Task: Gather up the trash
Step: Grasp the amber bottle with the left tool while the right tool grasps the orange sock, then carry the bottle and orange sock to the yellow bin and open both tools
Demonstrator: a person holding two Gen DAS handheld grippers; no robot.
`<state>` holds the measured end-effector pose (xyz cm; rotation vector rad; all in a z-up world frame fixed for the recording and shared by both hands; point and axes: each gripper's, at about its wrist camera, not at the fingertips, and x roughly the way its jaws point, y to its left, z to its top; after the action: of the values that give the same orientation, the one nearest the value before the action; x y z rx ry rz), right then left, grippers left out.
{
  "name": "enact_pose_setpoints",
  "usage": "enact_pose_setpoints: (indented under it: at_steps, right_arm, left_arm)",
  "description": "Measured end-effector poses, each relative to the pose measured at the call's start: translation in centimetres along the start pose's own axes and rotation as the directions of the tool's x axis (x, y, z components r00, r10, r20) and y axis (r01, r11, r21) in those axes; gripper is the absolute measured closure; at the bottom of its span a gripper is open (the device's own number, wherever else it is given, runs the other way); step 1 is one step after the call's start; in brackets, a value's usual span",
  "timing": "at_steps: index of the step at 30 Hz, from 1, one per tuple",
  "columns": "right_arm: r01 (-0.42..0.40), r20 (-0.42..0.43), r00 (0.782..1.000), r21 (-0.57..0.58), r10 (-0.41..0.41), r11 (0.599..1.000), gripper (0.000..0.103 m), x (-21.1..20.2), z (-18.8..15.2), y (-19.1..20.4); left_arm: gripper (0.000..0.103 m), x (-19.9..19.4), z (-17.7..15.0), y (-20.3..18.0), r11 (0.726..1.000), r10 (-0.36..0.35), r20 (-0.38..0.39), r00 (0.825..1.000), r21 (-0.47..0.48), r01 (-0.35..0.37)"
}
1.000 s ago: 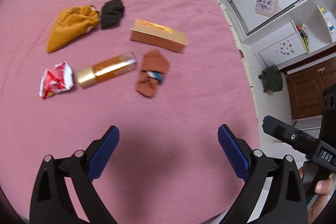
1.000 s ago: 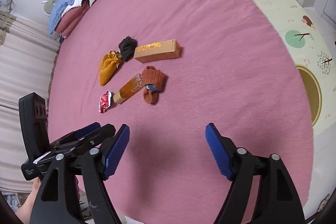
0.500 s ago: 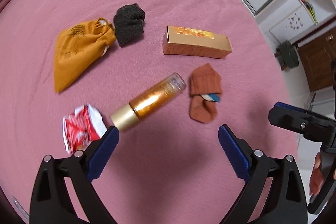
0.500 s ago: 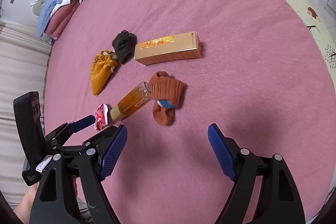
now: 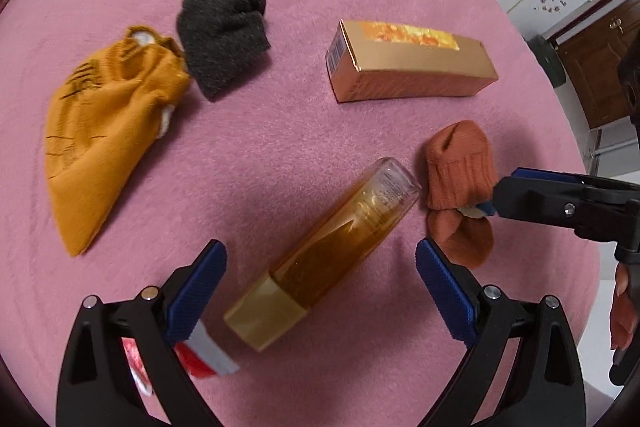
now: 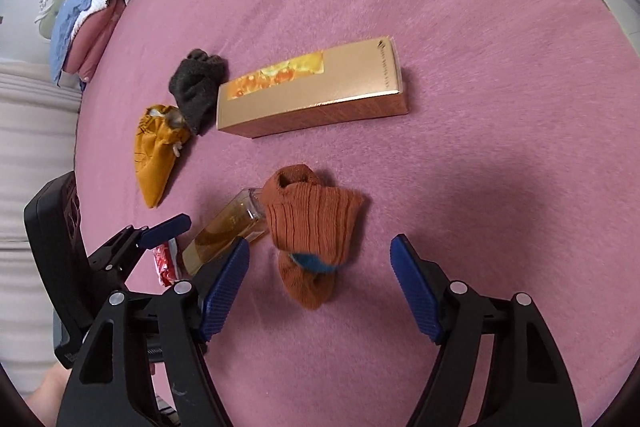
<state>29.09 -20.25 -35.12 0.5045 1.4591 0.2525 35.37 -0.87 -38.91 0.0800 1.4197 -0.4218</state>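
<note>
Pink bedspread (image 5: 280, 155) carries everything, well in from bed's edges. Left gripper (image 5: 320, 287) hovers low, jaws wide open, straddling amber bottle (image 5: 332, 247) lying on its side, gold cap toward gripper; no contact seen. Red crumpled wrapper (image 5: 192, 359) partly hidden under left finger. Right gripper (image 6: 320, 279) likewise spread open around rust-orange sock (image 6: 312, 227), not touching it. Sock's cuff touches bottle's base. Gold carton (image 6: 312, 87) lies farther in; dark sock (image 5: 224, 35) just beside mustard pouch (image 5: 104, 131).
</note>
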Motion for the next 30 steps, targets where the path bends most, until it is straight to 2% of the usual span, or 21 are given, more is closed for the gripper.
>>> enact_pose_setpoints:
  at_steps: [3,4,5,6,8,11,13,22,26,30]
  right_arm:
    - [0.000,-0.017,1.000,-0.007,0.000,1.000,0.036,0.9,0.4,0.2]
    - [0.004,-0.024,1.000,-0.009,-0.004,1.000,0.038,1.1,0.5,0.2]
    - [0.005,-0.036,0.999,-0.008,-0.005,1.000,0.044,1.5,0.6,0.2]
    - [0.004,-0.043,0.999,-0.006,-0.004,1.000,0.049,1.6,0.7,0.1]
    - [-0.016,-0.047,0.999,0.005,0.016,1.000,0.060,1.9,0.9,-0.4]
    - [-0.030,-0.039,0.999,0.003,0.030,1.000,0.070,1.6,1.1,-0.7]
    - [-0.034,-0.035,0.999,-0.016,0.034,0.999,0.074,1.4,1.0,-0.7]
    - [-0.038,-0.008,0.999,-0.075,0.038,0.996,0.076,-1.6,-0.1,-0.5]
    - [-0.044,0.009,0.999,-0.075,0.045,0.996,0.076,-3.9,-1.0,-1.2]
    - [-0.062,0.036,0.997,-0.052,0.064,0.997,0.076,-6.6,-2.2,-2.4]
  left_arm:
    - [0.013,1.0,0.1,0.0,1.000,0.003,-0.007,1.000,0.005,-0.003]
    - [0.021,1.3,0.1,0.0,1.000,0.009,-0.007,1.000,0.002,-0.009]
    - [0.028,1.6,0.2,0.0,1.000,0.031,-0.009,0.999,-0.003,-0.031]
    - [0.031,1.7,0.2,0.1,0.999,0.044,-0.011,0.999,-0.007,-0.044]
    - [0.047,1.6,0.3,0.5,0.998,0.057,0.004,0.998,-0.032,-0.057]
    - [0.061,1.1,0.2,2.1,0.992,0.024,0.019,1.000,-0.128,-0.022]
    - [0.066,0.8,0.0,3.3,0.981,0.001,0.023,1.000,-0.195,0.004]
    - [0.068,-1.2,-1.5,2.7,0.949,-0.073,0.049,0.996,-0.304,0.085]
    - [0.068,-2.6,-2.3,0.4,0.930,-0.121,0.078,0.990,-0.340,0.140]
    - [0.068,-4.1,-3.7,-2.2,0.923,-0.146,0.095,0.985,-0.346,0.170]
